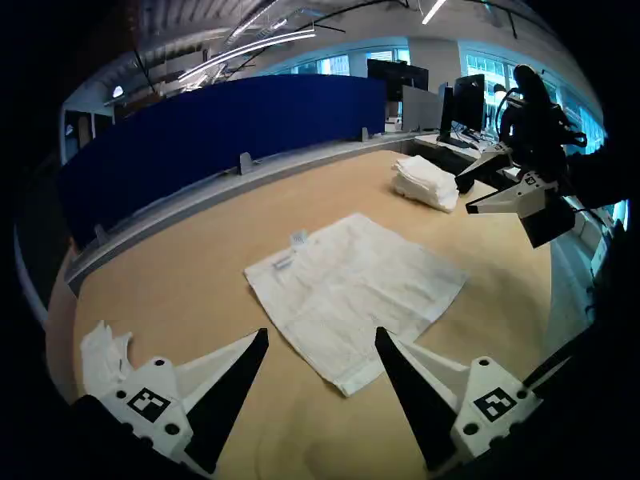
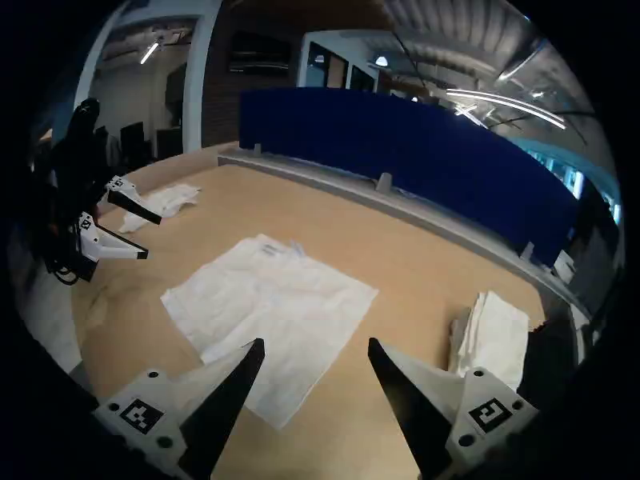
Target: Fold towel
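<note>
Clearly the towel [image 1: 356, 292] lies flat, soft and limp; both grippers [image 1: 320, 376] [image 2: 312, 384] hover with jaws apart; pinch the six o'clock corners.

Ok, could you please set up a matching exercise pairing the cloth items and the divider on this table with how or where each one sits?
Things:
1 spread towel
2 folded stack
3 crumpled cloth
4 divider

States:
A blue, upright
B bunched beside the left gripper
C lying flat, unfolded
D neat pile by the right gripper

Pairs: 1-C, 2-D, 3-B, 4-A.
</note>
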A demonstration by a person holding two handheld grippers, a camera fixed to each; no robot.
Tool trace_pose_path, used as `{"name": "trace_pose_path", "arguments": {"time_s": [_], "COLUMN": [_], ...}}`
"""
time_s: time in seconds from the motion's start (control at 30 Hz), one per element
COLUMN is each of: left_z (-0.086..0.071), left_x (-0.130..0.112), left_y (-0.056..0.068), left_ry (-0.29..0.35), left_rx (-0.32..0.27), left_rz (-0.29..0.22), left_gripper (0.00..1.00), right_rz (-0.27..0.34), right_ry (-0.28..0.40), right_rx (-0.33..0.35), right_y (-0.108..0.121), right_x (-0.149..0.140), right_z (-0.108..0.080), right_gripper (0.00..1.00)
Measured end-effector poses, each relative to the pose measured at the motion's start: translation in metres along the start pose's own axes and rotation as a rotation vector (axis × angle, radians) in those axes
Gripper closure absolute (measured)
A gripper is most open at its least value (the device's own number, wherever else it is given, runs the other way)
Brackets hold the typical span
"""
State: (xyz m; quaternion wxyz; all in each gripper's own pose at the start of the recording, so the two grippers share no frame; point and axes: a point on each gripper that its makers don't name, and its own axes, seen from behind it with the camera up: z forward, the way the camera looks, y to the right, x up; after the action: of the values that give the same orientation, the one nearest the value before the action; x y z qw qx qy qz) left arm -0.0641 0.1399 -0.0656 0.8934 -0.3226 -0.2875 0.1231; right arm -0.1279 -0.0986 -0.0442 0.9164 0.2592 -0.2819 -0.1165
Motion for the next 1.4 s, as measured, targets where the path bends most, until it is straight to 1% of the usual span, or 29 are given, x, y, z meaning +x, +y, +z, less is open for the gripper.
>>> {"name": "trace_pose_path", "arguments": {"time_s": [0.17,0.27,0.37,0.47,0.63,0.77,0.83,0.87,0.97,1.03,1.17,1.2,1.23,1.4], "left_z": [0.013,0.020,0.026,0.031,0.037,0.040,0.041,0.041,0.043,0.044,0.044,0.044,0.045,0.046], "left_x": [-0.032,-0.049,-0.064,-0.076,-0.089,-0.096,-0.101,-0.103,-0.103,-0.102,-0.101,-0.101,-0.101,-0.102], "left_y": [0.011,0.016,0.019,0.022,0.027,0.028,0.029,0.029,0.029,0.029,0.029,0.029,0.029,0.029], "left_ry": [-0.073,-0.120,-0.156,-0.187,-0.220,-0.242,-0.260,-0.270,-0.268,-0.269,-0.275,-0.276,-0.277,-0.280], "left_rx": [-0.044,-0.064,-0.075,-0.081,-0.088,-0.089,-0.088,-0.086,-0.080,-0.078,-0.071,-0.069,-0.067,-0.053], "left_rz": [-0.015,-0.021,-0.016,-0.006,-0.001,-0.005,-0.006,-0.006,-0.009,-0.016,-0.033,-0.037,-0.040,-0.044], "left_gripper": [0.01,0.01,0.01,0.02,0.05,0.13,0.22,0.24,0.29,0.31,0.34,0.34,0.35,0.35], "right_rz": [0.011,0.017,0.017,0.020,0.035,0.048,0.053,0.057,0.066,0.070,0.083,0.088,0.093,0.101], "right_ry": [-0.049,-0.082,-0.112,-0.139,-0.168,-0.192,-0.203,-0.209,-0.217,-0.219,-0.229,-0.230,-0.232,-0.237], "right_rx": [0.021,0.038,0.051,0.059,0.067,0.076,0.086,0.092,0.093,0.090,0.096,0.099,0.101,0.094], "right_y": [-0.008,-0.014,-0.019,-0.025,-0.030,-0.034,-0.037,-0.038,-0.040,-0.041,-0.044,-0.045,-0.046,-0.047], "right_x": [-0.028,-0.046,-0.063,-0.078,-0.097,-0.111,-0.116,-0.118,-0.123,-0.126,-0.132,-0.133,-0.134,-0.139], "right_z": [0.011,0.015,0.018,0.020,0.023,0.027,0.027,0.028,0.029,0.030,0.032,0.032,0.032,0.034], "right_gripper": [0.00,0.00,0.01,0.01,0.04,0.12,0.17,0.18,0.22,0.29,0.46,0.49,0.51,0.51]}}
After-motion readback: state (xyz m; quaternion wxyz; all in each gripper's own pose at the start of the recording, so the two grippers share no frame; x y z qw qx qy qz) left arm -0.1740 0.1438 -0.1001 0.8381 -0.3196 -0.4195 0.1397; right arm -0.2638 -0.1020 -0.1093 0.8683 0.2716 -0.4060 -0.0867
